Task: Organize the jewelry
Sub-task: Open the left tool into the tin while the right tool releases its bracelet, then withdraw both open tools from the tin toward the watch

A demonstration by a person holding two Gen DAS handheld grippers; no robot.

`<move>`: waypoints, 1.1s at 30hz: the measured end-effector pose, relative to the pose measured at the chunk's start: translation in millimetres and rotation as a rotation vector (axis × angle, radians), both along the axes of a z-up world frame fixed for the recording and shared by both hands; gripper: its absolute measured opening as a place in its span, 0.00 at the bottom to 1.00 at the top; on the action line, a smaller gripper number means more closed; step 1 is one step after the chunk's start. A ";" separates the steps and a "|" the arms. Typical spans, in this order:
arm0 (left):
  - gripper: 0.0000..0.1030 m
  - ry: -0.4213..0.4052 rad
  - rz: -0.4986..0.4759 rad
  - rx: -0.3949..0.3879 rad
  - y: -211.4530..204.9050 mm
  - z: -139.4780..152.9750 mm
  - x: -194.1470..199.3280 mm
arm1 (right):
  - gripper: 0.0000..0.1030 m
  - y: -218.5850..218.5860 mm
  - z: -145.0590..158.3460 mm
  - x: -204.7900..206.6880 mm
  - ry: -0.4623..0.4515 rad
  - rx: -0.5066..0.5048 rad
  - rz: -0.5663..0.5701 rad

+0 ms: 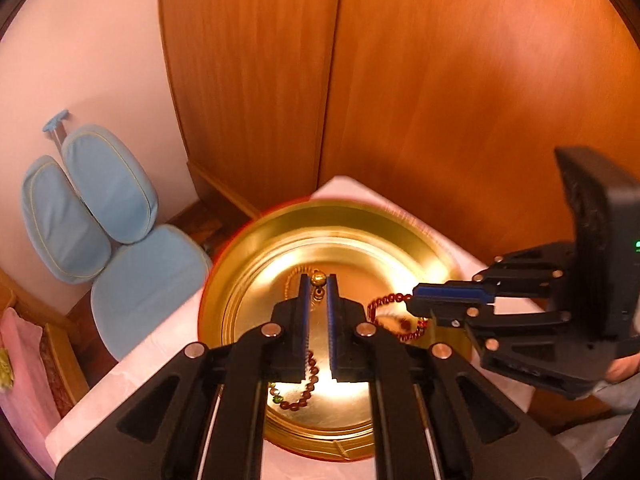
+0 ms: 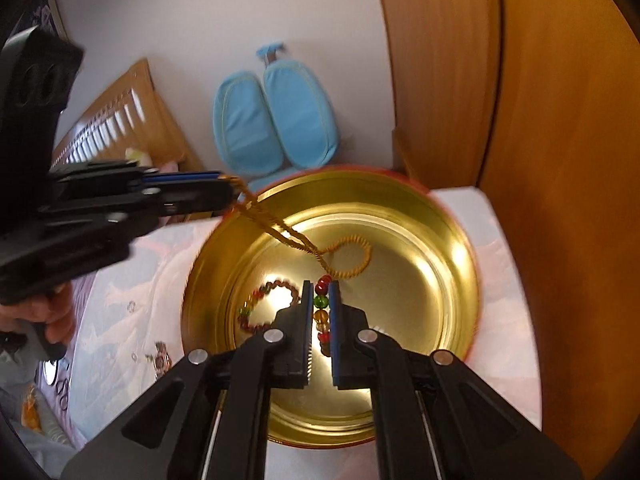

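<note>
A round gold tin (image 1: 248, 280) sits on a pale cloth. My left gripper (image 1: 319, 279) is shut on the gold bead of a gold cord necklace (image 2: 348, 258), lifting one end while its loop rests in the tin (image 2: 452, 240). My right gripper (image 2: 321, 288) is shut on a strand of coloured beads (image 2: 320, 302), red, green and amber. In the left wrist view it (image 1: 412, 304) comes in from the right with the red beads (image 1: 384, 302) hanging from its tips. A brown bead bracelet (image 1: 304, 396) lies on the tin floor.
Wooden wardrobe doors (image 1: 400, 100) stand close behind the tin. A blue padded chair (image 1: 108, 216) is at the left, a wooden bed frame (image 2: 120, 120) beyond. Small jewelry pieces (image 2: 160, 356) lie on the cloth (image 2: 120, 300) left of the tin.
</note>
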State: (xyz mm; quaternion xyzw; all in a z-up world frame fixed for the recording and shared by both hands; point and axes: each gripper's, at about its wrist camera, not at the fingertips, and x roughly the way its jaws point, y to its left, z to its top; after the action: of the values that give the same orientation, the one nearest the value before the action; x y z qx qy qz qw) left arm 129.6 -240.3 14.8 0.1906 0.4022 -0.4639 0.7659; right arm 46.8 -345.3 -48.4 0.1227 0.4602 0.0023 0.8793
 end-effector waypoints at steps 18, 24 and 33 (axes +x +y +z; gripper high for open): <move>0.08 0.064 -0.011 0.183 -14.8 -72.8 16.1 | 0.08 -16.7 -49.8 40.2 0.149 -0.029 -0.036; 0.09 0.049 -0.041 0.212 -14.9 -80.1 9.0 | 0.14 -15.0 -53.4 47.5 0.145 -0.013 -0.005; 0.84 -0.114 -0.066 0.236 -5.2 -67.6 -20.8 | 0.83 -9.5 -36.5 33.3 0.036 -0.119 -0.039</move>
State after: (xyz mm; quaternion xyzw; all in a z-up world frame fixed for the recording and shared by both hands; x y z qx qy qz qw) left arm 108.8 -245.4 -52.8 0.3186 0.4031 -0.4268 0.7442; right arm 80.1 -354.9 -84.9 0.0790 0.4729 -0.0447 0.8764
